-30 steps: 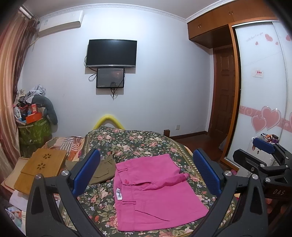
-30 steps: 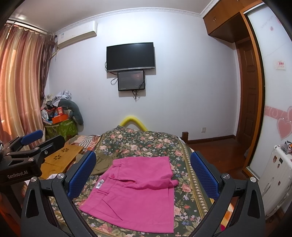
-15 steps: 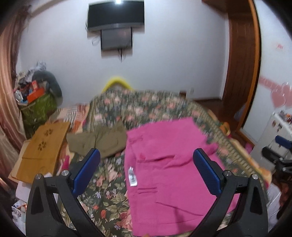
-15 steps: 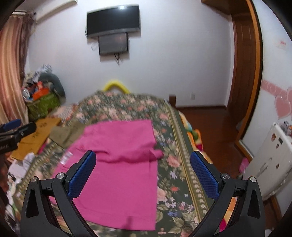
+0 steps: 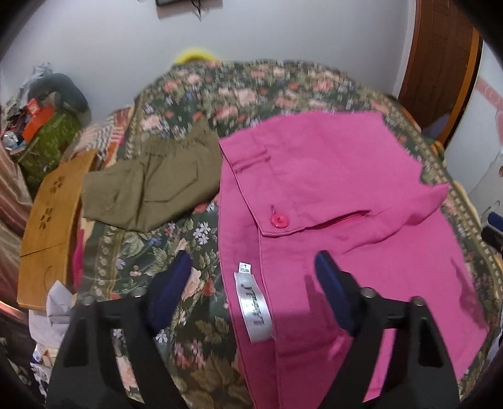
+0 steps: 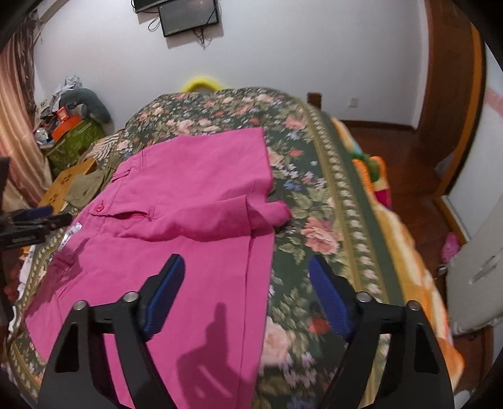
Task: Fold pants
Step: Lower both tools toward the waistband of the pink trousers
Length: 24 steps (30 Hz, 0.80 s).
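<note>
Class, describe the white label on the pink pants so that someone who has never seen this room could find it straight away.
Start at the floral bedspread and find the pink pants spread across it, beside the folded olive garment. Follow their left edge toward the camera, below the pink button. The white label lies there between the left gripper fingers: the only white strip on the pink cloth.

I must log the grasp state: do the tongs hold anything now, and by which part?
Nothing is held. Both the left tongs and right tongs are open above the pink pants.

A home bedroom: floral-covered bed (image 6: 330,188), wall-mounted screen (image 6: 188,15), curtains (image 6: 19,126), wooden door (image 6: 452,78).
</note>
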### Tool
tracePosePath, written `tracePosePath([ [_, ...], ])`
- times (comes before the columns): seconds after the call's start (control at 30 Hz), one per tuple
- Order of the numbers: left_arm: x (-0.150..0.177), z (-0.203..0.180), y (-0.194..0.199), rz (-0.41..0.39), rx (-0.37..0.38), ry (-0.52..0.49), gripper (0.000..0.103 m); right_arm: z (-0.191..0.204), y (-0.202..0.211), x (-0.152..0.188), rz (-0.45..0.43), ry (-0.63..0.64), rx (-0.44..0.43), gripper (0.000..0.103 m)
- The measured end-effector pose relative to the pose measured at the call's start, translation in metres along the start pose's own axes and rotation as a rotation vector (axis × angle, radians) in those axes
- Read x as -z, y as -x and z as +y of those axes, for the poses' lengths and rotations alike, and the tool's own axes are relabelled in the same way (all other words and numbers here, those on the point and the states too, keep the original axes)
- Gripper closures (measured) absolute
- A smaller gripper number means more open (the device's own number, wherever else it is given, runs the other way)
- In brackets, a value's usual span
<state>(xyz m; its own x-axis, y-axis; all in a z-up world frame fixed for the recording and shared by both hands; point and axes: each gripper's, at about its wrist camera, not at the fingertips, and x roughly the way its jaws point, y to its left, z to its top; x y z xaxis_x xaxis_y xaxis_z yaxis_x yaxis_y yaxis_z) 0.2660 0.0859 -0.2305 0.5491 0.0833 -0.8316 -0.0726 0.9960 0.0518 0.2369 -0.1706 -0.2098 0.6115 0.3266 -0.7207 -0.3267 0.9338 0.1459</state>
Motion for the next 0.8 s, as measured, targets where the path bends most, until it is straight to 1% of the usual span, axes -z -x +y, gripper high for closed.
tracePosePath([
  [0.07, -0.002, 0.001, -0.01, 0.025, 0.016, -0.003, 0.034, -0.002, -0.013, -0.006, 0.014, -0.007, -0.019, 0.036],
  [0.13, -0.005, 0.001, -0.019, 0.043, 0.031, -0.006, 0.041, -0.003, -0.023, -0.013, 0.008, 0.001, -0.025, 0.037],
  [0.27, -0.011, 0.0, -0.032, 0.071, 0.091, -0.005, 0.042, -0.003, -0.036, -0.026, -0.01, 0.019, -0.05, 0.037],
  [0.4, -0.014, -0.005, -0.043, 0.091, 0.104, -0.023, 0.042, -0.003, -0.054, -0.037, 0.008, 0.04, -0.081, 0.039],
  [0.43, -0.013, -0.006, -0.047, 0.097, 0.098, -0.027, 0.042, -0.002, -0.06, -0.037, 0.019, 0.044, -0.091, 0.045],
  [0.47, -0.012, -0.007, -0.05, 0.103, 0.093, -0.03, 0.042, -0.002, -0.064, -0.037, 0.029, 0.045, -0.096, 0.053],
  [0.5, -0.01, -0.008, -0.052, 0.106, 0.09, -0.034, 0.042, -0.002, -0.071, -0.038, 0.049, 0.045, -0.099, 0.057],
  [0.6, -0.008, -0.009, -0.052, 0.093, 0.079, -0.046, 0.041, -0.004, -0.085, -0.036, 0.08, 0.053, -0.076, 0.075],
  [0.67, -0.007, -0.01, -0.051, 0.088, 0.071, -0.056, 0.041, -0.006, -0.086, -0.034, 0.077, 0.054, -0.072, 0.091],
  [0.8, -0.006, -0.01, -0.052, 0.082, 0.069, -0.06, 0.04, -0.01, -0.077, -0.036, 0.032, 0.04, -0.097, 0.095],
])
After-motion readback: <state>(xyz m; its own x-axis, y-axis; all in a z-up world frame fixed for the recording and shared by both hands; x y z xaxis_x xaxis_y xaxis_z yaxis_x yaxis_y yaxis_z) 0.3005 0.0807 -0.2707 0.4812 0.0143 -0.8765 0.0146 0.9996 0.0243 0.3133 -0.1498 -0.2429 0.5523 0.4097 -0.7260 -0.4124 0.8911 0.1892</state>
